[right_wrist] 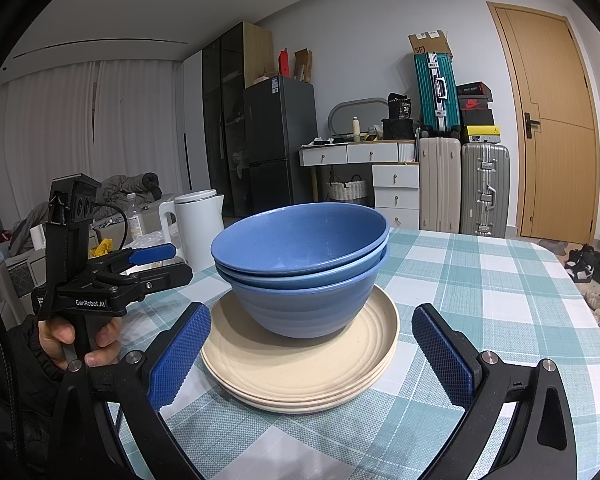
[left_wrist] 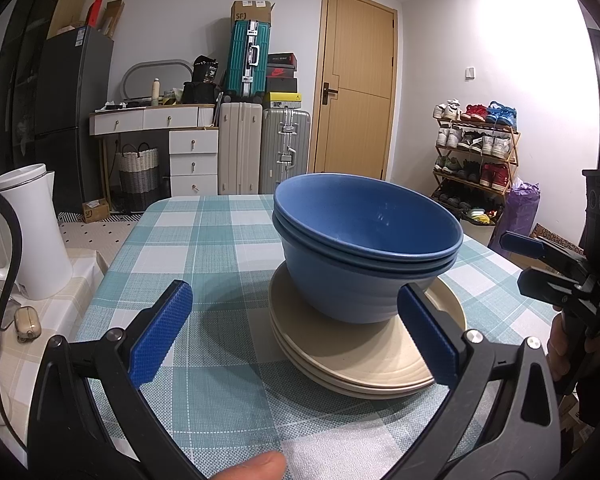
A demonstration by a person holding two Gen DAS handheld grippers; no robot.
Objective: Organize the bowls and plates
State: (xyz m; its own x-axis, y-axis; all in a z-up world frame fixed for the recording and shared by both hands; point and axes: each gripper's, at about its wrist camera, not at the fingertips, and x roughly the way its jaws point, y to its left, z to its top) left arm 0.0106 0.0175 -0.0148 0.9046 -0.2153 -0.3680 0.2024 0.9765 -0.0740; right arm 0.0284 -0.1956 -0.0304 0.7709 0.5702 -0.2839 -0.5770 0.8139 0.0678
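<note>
Centrally on the checked tablecloth, nested blue bowls sit atop stacked cream plates, while the left gripper and right gripper both gape wide, holding nothing, with a white kettle at nine o'clock.
</note>
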